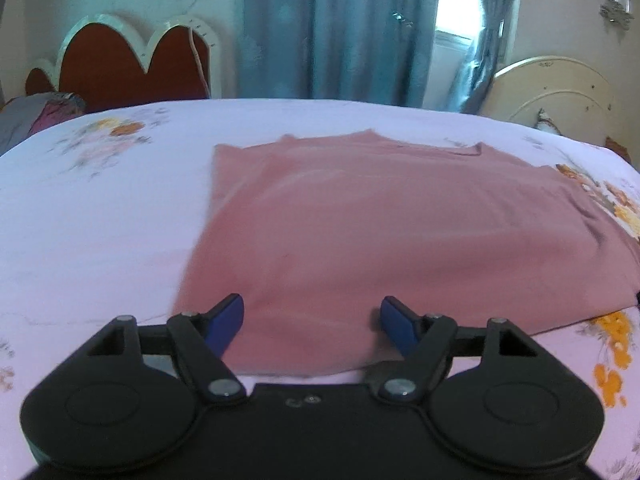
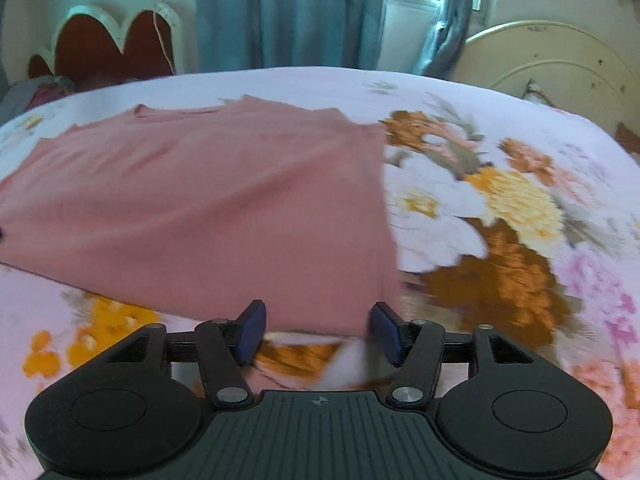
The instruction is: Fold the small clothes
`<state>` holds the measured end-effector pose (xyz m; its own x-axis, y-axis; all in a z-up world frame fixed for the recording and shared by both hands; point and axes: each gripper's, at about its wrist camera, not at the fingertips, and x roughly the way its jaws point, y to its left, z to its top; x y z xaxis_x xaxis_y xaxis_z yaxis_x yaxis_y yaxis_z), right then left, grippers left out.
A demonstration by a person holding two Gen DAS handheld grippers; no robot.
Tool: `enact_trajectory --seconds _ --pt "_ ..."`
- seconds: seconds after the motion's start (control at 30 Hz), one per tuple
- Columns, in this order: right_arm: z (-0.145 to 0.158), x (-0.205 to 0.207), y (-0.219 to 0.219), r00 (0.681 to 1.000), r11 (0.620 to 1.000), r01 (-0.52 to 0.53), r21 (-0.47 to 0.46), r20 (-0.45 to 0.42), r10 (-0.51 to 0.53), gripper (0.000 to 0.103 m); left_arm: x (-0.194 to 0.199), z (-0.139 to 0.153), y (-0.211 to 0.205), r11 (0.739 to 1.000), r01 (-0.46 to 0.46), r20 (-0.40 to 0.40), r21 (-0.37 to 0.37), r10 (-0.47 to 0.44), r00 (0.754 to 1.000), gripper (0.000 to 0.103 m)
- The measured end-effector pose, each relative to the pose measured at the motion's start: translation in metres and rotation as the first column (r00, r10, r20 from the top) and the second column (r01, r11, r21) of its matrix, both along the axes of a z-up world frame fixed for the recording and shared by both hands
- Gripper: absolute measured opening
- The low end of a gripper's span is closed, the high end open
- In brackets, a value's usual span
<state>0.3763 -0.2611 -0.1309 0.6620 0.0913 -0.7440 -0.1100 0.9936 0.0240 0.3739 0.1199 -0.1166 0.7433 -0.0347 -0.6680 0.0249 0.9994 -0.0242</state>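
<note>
On the bed, a pink shirt (image 1: 380, 224) is spread flat over the floral bedsheet (image 1: 92, 216), neckline pointing away toward the blue curtains (image 1: 332, 28). The left gripper (image 1: 312, 322) sits at the shirt's near hem, close to its left corner — jaws wide apart, blue pads on either side of a stretch of fabric but not pinching anything. The right gripper (image 2: 318, 330) is at the near right corner, also spread wide with nothing in it; the hem runs just ahead of its fingertips, and it's mostly the sheet's big flower print (image 2: 472, 208) showing between them. The right view is a bit motion-blurred, so whether the pads touch the cloth there, can't say. A scalloped red headboard (image 1: 120, 64) stands off to the far left.
</note>
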Motion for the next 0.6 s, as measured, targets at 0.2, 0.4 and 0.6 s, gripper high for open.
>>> enact_trajectory --seconds 0.2,0.4,0.6 --pt "0.016 -0.002 -0.004 0.996 0.998 0.049 0.035 0.078 -0.051 0.039 -0.001 0.002 -0.005 1.000 -0.014 -0.005 0.005 0.014 1.000 0.075" --pt "0.010 0.003 -0.005 0.998 0.998 0.054 0.024 0.022 -0.054 0.038 -0.005 0.003 -0.004 1.000 -0.020 -0.009 0.009 0.020 1.000 0.076" --pt "0.001 0.002 -0.003 0.999 0.999 0.052 0.009 0.006 -0.052 0.038 -0.007 0.001 -0.004 1.000 -0.017 -0.003 0.014 0.017 1.000 0.076"
